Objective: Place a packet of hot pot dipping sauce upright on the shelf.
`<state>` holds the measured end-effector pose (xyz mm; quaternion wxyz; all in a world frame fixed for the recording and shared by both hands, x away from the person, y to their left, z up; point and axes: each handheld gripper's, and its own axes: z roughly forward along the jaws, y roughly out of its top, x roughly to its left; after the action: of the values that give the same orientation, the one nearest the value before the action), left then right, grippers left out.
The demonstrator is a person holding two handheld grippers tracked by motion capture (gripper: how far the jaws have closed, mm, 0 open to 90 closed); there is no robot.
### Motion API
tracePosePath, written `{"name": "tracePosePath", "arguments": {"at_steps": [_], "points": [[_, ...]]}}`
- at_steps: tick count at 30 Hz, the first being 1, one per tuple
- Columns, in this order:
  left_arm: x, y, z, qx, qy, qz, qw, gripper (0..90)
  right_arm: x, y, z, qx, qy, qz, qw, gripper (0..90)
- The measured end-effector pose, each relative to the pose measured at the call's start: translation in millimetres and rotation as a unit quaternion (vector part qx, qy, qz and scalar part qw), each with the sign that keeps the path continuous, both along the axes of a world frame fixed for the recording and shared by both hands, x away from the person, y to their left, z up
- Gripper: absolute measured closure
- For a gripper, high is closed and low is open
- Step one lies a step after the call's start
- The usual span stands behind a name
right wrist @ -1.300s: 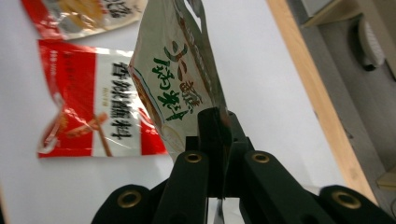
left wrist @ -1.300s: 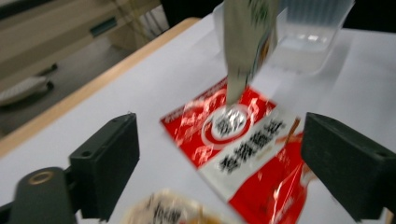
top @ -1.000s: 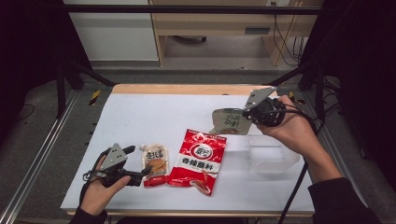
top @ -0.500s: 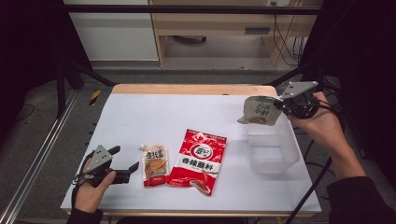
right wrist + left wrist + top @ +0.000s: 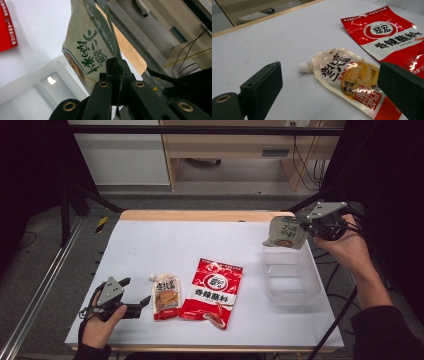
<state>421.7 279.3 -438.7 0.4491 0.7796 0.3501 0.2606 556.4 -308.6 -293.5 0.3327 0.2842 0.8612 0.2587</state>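
- A white table (image 5: 150, 240) with a pale wooden far edge sits under a person's two hands, each hand holding a black two-jaw gripper.
- The right gripper (image 5: 306, 226) is held up in the air at the table's far right corner, its jaws pressed together on the edge of a pale green pouch (image 5: 286, 234) printed with green characters.
- The pouch hangs above the far end of a clear plastic bin (image 5: 292, 275), not touching it. The bin stands on the right side of the table.
- In the right gripper view the pouch (image 5: 90, 47) rises from the clamped jaws, with the bin (image 5: 30, 92) below it.
- The left gripper (image 5: 137, 295) rests low at the near left of the table, jaws spread wide and holding nothing.
- Just beside its jaws lies a small spouted sauce pouch (image 5: 165, 295), flat on the table, with its white cap pointing away from the person.
- In the left gripper view that sauce pouch (image 5: 348, 77) lies ahead between the open jaws, untouched.
- A larger red seasoning packet (image 5: 212, 290) lies flat beside the sauce pouch, on its right.
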Motion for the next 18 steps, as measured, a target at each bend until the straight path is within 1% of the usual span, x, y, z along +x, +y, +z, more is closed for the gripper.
{"name": "tracePosePath", "arguments": {"at_steps": [4, 9, 10, 13, 18], "points": [[0.3, -0.2, -0.7, 0.002, 0.003, -0.002, 1.0, 6.0, 3.3, -1.4, -1.6, -0.002, -0.003, -0.001, 1.0, 90.0], [0.5, -0.8, -1.0, 0.003, 0.003, -0.002, 1.0, 4.6, 3.6, -4.1, -3.0, -0.001, 0.001, -0.004, 1.0, 90.0], [0.5, -0.8, -1.0, 0.004, 0.004, -0.002, 1.0, 4.6, 4.2, -4.9, -3.8, 0.0, -0.001, -0.005, 1.0, 90.0], [0.1, -0.9, -0.8, 0.003, 0.003, -0.003, 1.0, 4.6, 5.1, -7.1, -6.8, 0.0, 0.0, -0.007, 1.0, 90.0], [0.4, -1.1, -1.1, 0.004, 0.004, -0.004, 1.0, 4.6, 6.5, -9.8, -16.0, -0.001, 0.003, -0.008, 1.0, 90.0]]}}
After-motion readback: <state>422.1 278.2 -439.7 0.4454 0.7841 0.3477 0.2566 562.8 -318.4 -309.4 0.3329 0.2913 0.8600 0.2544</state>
